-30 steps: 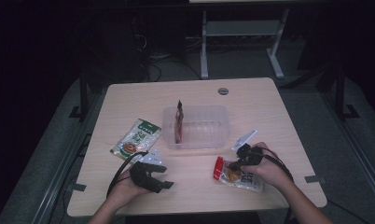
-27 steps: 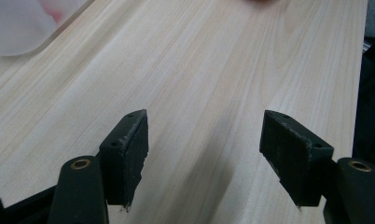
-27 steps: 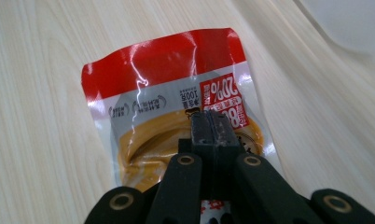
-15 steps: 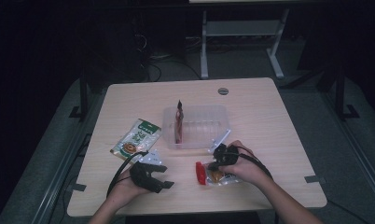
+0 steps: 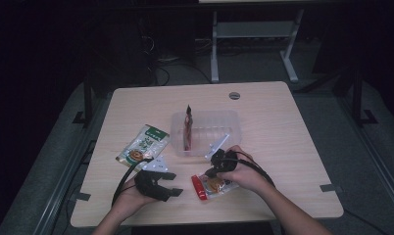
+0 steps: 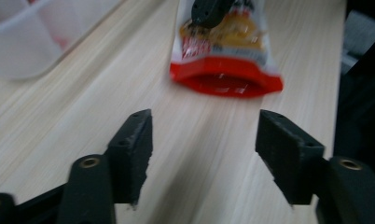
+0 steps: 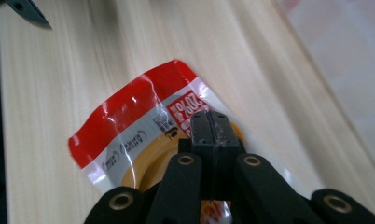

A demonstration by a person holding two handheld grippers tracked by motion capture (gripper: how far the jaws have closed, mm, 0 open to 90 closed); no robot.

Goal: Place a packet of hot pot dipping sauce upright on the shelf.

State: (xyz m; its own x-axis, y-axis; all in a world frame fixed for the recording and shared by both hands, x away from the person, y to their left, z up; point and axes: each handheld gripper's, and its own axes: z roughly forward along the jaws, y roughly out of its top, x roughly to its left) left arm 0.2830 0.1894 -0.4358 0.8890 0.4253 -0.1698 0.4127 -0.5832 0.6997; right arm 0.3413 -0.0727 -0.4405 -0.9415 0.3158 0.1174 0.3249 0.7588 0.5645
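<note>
One pouch point(image 5: 187, 128) already stands in the clear bin point(image 5: 224, 128). Right gripper point(image 5: 215, 169) is clamped on the red-edged snack packet point(image 5: 208, 185) at the bin's six o'clock. Left gripper point(image 5: 166, 183), jaws just narrowed with nothing between them, waits. Green packet point(image 5: 143, 145) remains at nine o'clock.
</note>
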